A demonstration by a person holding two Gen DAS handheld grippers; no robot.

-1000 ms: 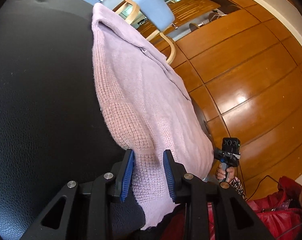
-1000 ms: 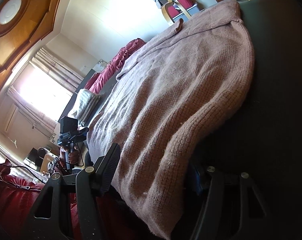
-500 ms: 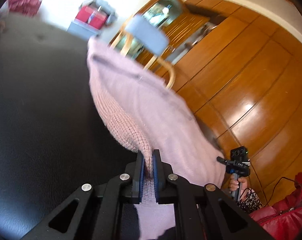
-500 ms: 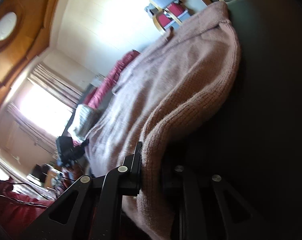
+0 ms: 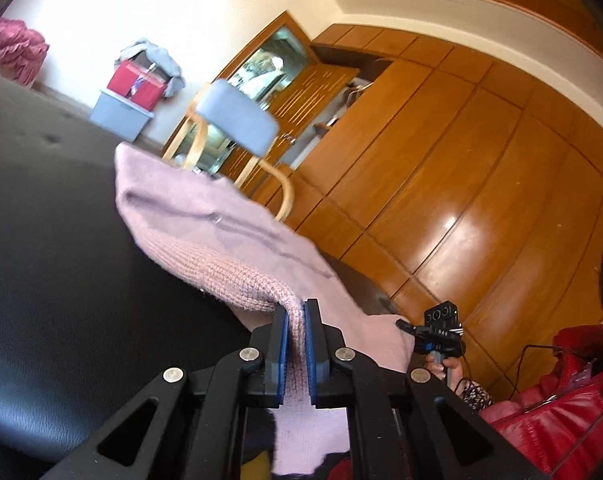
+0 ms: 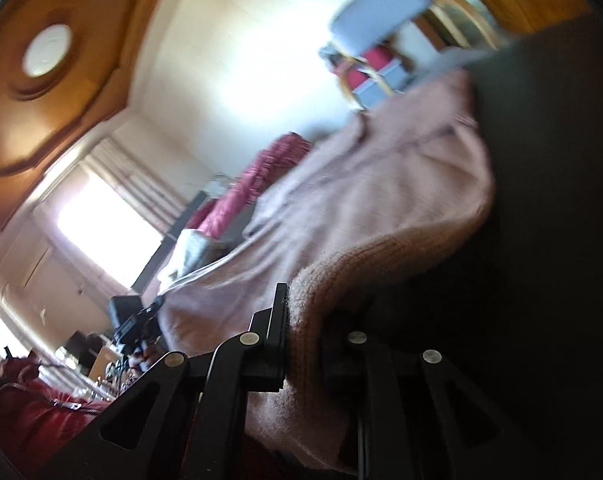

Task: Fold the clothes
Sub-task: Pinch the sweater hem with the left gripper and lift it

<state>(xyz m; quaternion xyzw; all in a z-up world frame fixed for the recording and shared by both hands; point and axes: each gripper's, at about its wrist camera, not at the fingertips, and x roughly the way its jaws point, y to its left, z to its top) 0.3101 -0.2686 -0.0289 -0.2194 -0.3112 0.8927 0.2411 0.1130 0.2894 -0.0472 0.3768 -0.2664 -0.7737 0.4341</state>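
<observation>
A pink knitted sweater [image 5: 205,216] lies spread on a black padded surface [image 5: 61,280]. My left gripper [image 5: 296,312] is shut on the near hem, its blue pads pinching a fold of knit held up off the surface. My right gripper [image 6: 307,306] has the other part of the hem [image 6: 381,184] squeezed between its fingers, and its jaws are opening slightly. Each gripper shows in the other's view: the right gripper [image 5: 441,332] in a hand beyond the sweater's edge, the left gripper [image 6: 135,324] at lower left. The right wrist view is blurred.
A chair with a blue-grey seat [image 5: 237,120] stands past the far end of the sweater. Wooden wardrobe doors [image 5: 461,180] fill the right side. A red box on a pale bin [image 5: 137,88] sits by the wall. A person in a red jacket [image 5: 561,408] is close by.
Both grippers went from open around the hem to shut on it. They have lifted the hem off the black surface, and both views have tilted upward toward the room.
</observation>
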